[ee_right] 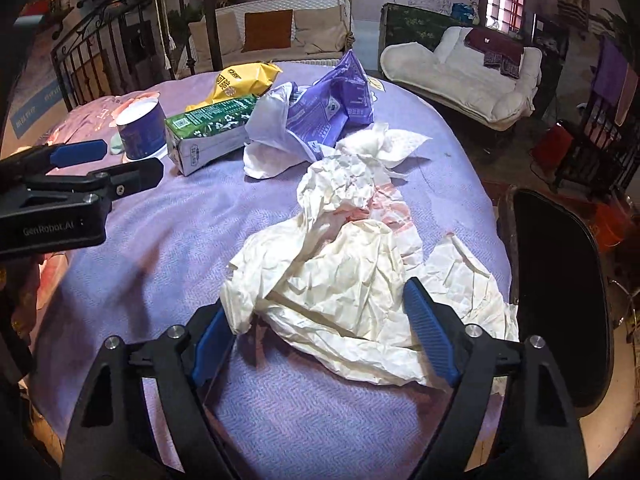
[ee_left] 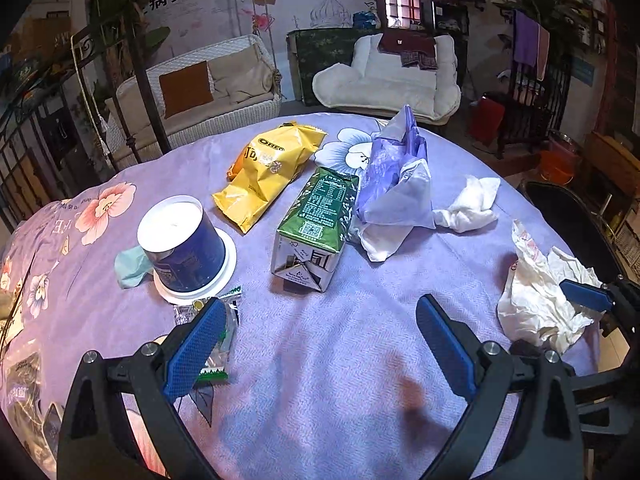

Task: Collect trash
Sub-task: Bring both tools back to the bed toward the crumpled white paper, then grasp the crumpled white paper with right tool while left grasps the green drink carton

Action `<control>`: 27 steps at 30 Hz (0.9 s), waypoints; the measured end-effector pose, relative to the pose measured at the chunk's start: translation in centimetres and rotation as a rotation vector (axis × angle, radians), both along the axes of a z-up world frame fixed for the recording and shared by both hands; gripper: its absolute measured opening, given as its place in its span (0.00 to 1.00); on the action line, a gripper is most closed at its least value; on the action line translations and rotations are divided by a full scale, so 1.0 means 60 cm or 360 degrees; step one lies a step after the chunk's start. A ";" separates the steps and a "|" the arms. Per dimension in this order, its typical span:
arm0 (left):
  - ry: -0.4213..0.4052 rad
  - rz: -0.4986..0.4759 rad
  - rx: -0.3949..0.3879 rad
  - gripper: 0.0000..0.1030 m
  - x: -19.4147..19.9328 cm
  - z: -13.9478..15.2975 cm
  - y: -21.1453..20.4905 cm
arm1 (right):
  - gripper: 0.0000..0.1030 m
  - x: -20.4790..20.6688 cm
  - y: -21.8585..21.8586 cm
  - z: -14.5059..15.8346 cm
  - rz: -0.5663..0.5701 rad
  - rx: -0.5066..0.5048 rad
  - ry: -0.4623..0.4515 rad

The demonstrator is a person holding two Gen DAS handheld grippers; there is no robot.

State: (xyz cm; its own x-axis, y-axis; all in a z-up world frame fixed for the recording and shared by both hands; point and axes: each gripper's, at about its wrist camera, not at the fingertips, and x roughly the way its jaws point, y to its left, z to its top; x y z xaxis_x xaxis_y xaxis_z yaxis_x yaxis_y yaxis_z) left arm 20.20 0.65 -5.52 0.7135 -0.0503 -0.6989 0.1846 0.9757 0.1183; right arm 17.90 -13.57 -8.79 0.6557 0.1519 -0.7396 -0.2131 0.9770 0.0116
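Note:
Trash lies on a round table with a purple flowered cloth (ee_left: 320,360). My left gripper (ee_left: 320,344) is open and empty above bare cloth, with a small clear green-edged wrapper (ee_left: 224,320) by its left finger. Ahead stand a green carton (ee_left: 316,224), a yellow Oreo bag (ee_left: 268,168), a blue cup on its white lid (ee_left: 184,244), a purple bag (ee_left: 396,172) and a white tissue (ee_left: 472,204). My right gripper (ee_right: 324,332) is open, its jaws on either side of the near end of a crumpled white paper wrapper (ee_right: 340,272), which also shows in the left wrist view (ee_left: 536,300).
A black chair (ee_right: 560,288) stands against the table's right edge. The left gripper (ee_right: 80,160) shows at the left of the right wrist view. A pale blue scrap (ee_left: 128,264) lies behind the cup. Sofas and an iron railing stand beyond the table.

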 end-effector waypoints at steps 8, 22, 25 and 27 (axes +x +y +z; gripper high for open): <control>0.0079 -0.0050 0.0120 0.92 0.069 -0.019 -0.014 | 0.46 -0.006 -0.015 0.002 -0.0023 -0.0051 -0.0100; 0.0201 -0.0076 0.0273 0.65 0.143 -0.052 -0.040 | 0.18 -0.011 -0.038 0.009 -0.0024 0.0029 -0.0172; 0.0202 -0.0073 0.0289 0.51 0.145 -0.055 -0.044 | 0.17 -0.013 -0.039 0.012 -0.0023 0.0037 -0.0187; 0.0186 -0.0068 0.0265 0.50 0.143 -0.053 -0.043 | 0.17 -0.014 -0.040 0.014 -0.0019 0.0037 -0.0197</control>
